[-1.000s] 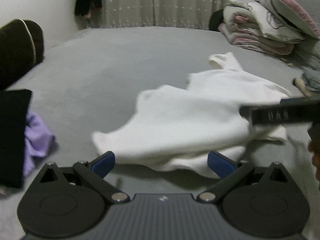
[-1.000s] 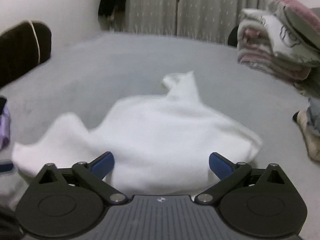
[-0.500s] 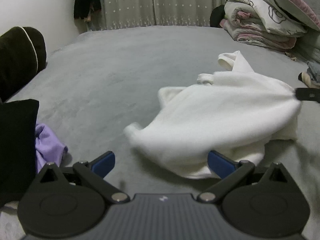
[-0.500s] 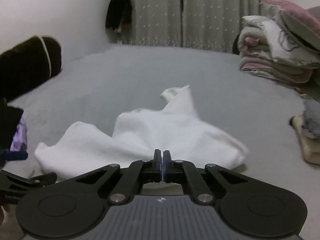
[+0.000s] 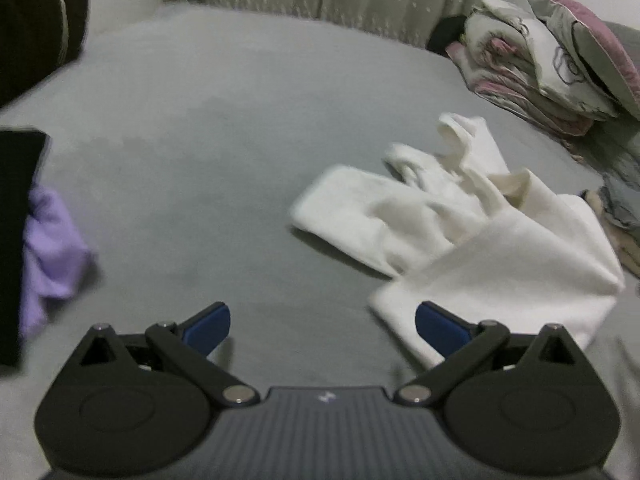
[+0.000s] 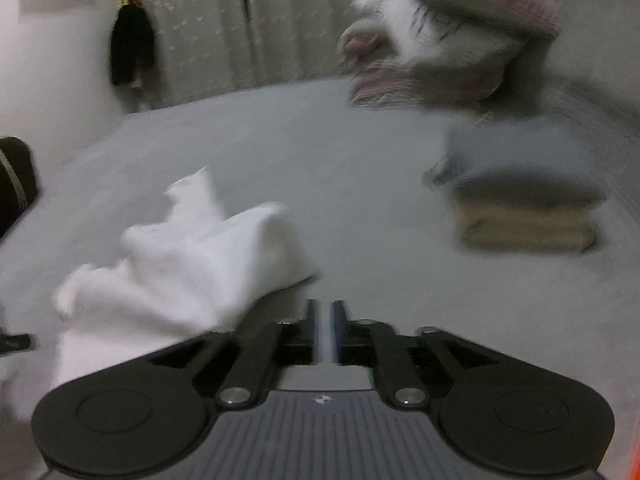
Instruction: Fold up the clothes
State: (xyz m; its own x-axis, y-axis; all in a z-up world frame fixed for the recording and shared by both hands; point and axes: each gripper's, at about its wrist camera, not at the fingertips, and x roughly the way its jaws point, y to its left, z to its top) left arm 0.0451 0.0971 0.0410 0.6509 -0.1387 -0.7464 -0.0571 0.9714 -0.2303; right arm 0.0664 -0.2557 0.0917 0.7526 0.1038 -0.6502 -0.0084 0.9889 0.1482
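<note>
A white garment [image 5: 460,240] lies crumpled on the grey bed [image 5: 200,140], right of centre in the left wrist view. My left gripper [image 5: 322,320] is open just above the sheet, and its right blue pad [image 5: 436,328] overlaps the garment's near edge. In the blurred right wrist view the same garment [image 6: 180,264] is heaped to the left. My right gripper [image 6: 324,312] points past its right edge, fingers almost together with only a thin slit and nothing between them.
A folded stack of clothes [image 6: 524,216] sits on the bed's right side. Piled bedding and pillows [image 5: 540,72] fill the far right corner. A purple cloth [image 5: 48,256] beside a black item [image 5: 12,220] lies left, below a dark pillow [image 5: 36,28].
The right gripper shut on the garment's edge, then let it go and swung right. The garment went from spread out to a bunched heap. The left gripper stayed open.
</note>
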